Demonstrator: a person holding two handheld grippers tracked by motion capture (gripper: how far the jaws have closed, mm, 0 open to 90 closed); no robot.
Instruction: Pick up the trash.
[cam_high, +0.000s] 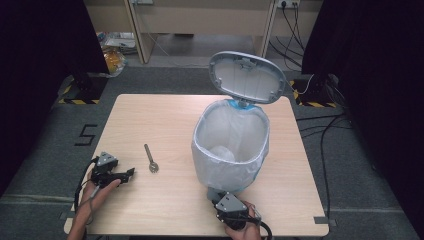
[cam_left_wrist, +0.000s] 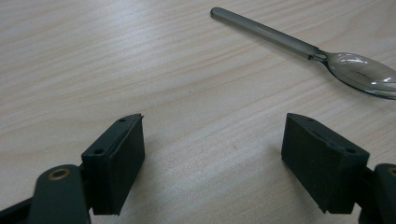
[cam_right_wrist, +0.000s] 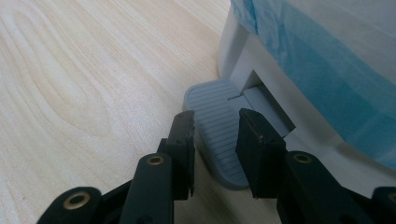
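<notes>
A pale pedal bin lined with a thin bag stands on the wooden table, its lid swung up. My right gripper sits at the bin's front foot. Its jaws stand only a narrow gap apart over the ribbed grey pedal, which shows between them. A metal spoon lies flat to the bin's left. My left gripper rests low on the table just left of the spoon, open wide, nothing between its jaws.
The bin holds something pale at the bottom of its bag. Cables trail on the floor to the right of the table, and a desk stands beyond its far edge. Bare tabletop stretches left of the bin.
</notes>
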